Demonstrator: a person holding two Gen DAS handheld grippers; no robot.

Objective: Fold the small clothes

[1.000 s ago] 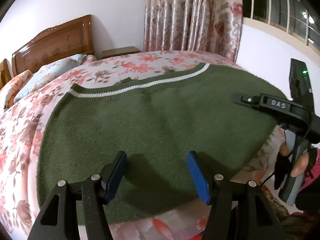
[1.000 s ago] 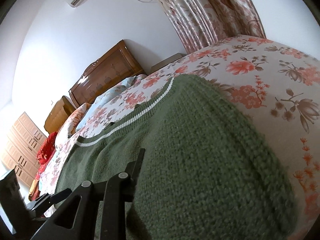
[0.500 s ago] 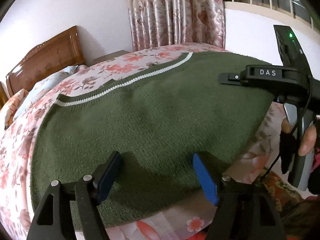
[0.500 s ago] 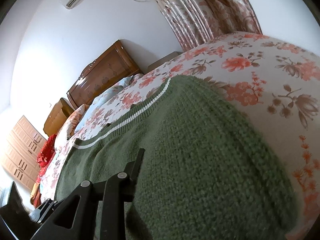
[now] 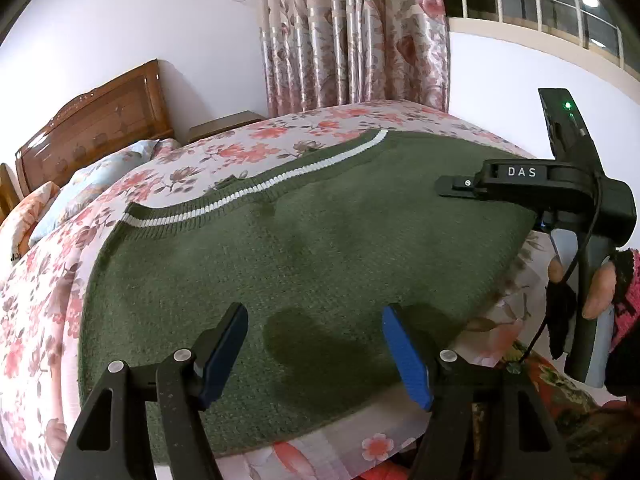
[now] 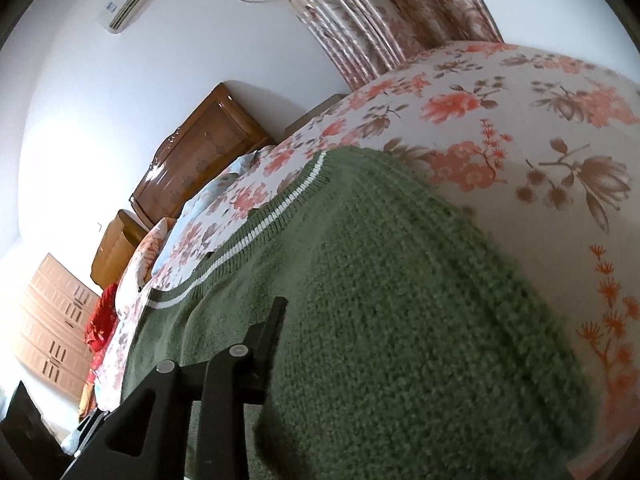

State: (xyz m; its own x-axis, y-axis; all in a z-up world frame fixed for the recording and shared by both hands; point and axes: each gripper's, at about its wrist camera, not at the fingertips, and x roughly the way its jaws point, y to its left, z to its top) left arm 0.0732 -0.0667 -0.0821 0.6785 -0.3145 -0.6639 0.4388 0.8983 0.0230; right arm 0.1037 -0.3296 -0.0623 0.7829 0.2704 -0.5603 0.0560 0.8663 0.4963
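Observation:
A green knitted sweater [image 5: 304, 248] with a white stripe near its ribbed hem lies flat on the floral bedspread [image 5: 48, 280]. My left gripper [image 5: 316, 344] is open, its blue pads just above the sweater's near edge, holding nothing. My right gripper shows in the left wrist view [image 5: 532, 192] at the sweater's right edge, in a hand. In the right wrist view the sweater [image 6: 400, 320] bulges up over the right finger and hides it; only the left finger [image 6: 272, 328] shows, lying against the knit.
A wooden headboard [image 5: 92, 128] and pillows [image 5: 92, 180] stand at the far left. Floral curtains [image 5: 352, 40] hang behind the bed. A nightstand [image 5: 224, 126] sits by the wall. A dresser [image 6: 56, 320] shows at the left in the right wrist view.
My left gripper has pulled back and risen slightly, so more of the wall and curtain shows. The right gripper has stayed at the sweater's right edge.

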